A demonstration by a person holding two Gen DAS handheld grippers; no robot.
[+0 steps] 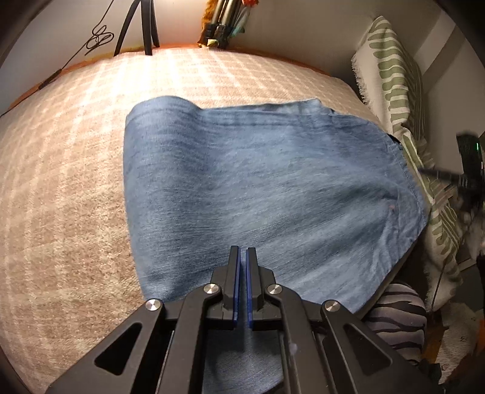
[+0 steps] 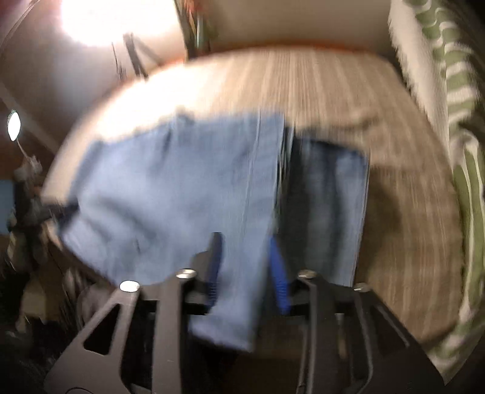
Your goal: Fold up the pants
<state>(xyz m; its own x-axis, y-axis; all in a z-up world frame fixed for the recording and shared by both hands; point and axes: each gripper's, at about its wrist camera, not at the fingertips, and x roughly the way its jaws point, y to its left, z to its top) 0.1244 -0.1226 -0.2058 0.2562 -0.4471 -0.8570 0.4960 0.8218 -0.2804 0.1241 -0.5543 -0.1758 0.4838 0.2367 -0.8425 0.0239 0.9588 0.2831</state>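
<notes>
Blue denim pants (image 1: 257, 169) are spread over a beige checked rug (image 1: 60, 181), with their right side raised off it. My left gripper (image 1: 242, 250) sits low over the near edge, its blue-padded fingers pressed together and denim running under and up to them. The right wrist view is blurred. There the pants (image 2: 169, 188) show a lighter layer lying over a darker one. My right gripper (image 2: 245, 239) has its fingers well apart, and a strip of denim lies between the pads without being pinched. A dark blurred shape at the left corner of the pants (image 2: 33, 200) may be the other gripper.
A cream and green patterned throw (image 1: 394, 75) hangs along the right side, also seen in the right wrist view (image 2: 466, 181). A grey striped cushion-like thing (image 1: 397, 315) lies at the lower right. Black stand legs and a cable (image 1: 145, 27) stand at the far wall.
</notes>
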